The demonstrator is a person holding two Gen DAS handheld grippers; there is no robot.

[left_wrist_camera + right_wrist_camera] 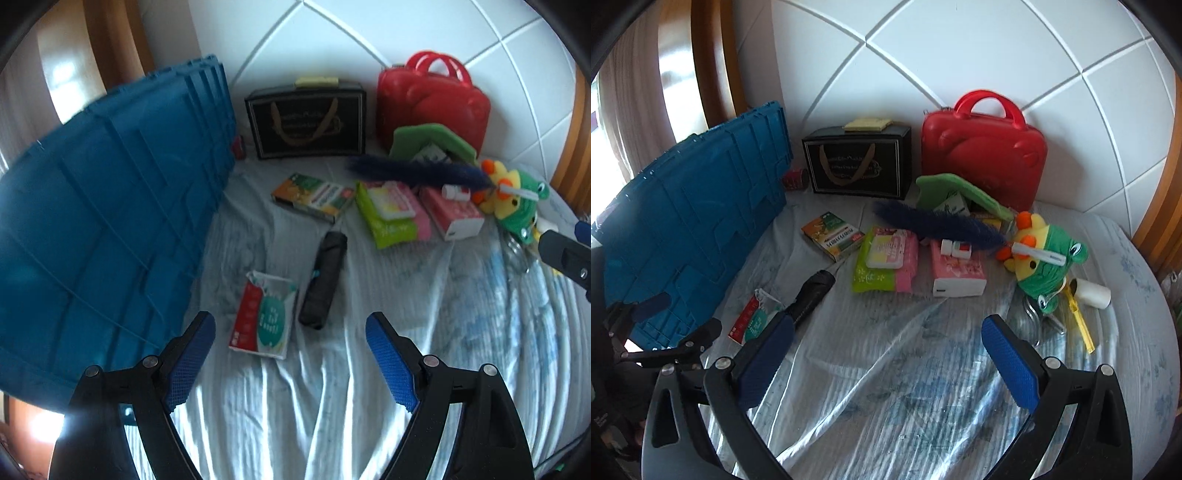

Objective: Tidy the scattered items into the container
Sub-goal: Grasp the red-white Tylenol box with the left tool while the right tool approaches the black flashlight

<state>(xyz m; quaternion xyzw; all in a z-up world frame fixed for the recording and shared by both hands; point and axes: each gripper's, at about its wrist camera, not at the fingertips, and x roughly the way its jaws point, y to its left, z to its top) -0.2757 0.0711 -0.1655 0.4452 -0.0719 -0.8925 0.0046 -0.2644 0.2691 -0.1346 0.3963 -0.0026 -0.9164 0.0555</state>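
Note:
A blue plastic crate (pixel 107 221) stands on the bed at the left; it also shows in the right wrist view (pixel 690 229). Scattered on the sheet are a tissue packet (pixel 264 317), a folded black umbrella (pixel 325 277), an orange-green box (pixel 312 195), a green-pink wipes pack (pixel 391 214), a pink-white box (pixel 956 273), a dark blue feather duster (pixel 934 221) and a frog plush (pixel 1049 258). My left gripper (pixel 290 332) is open and empty just short of the tissue packet. My right gripper (pixel 886 336) is open and empty above bare sheet.
A black gift bag (pixel 857 166) and a red case (pixel 986 151) lean on the white headboard (pixel 960 55). A green pouch (pixel 956 195) lies before the case. A white roll (pixel 1093 291), a yellow stick (pixel 1078 321) and clear plastic lie at the right.

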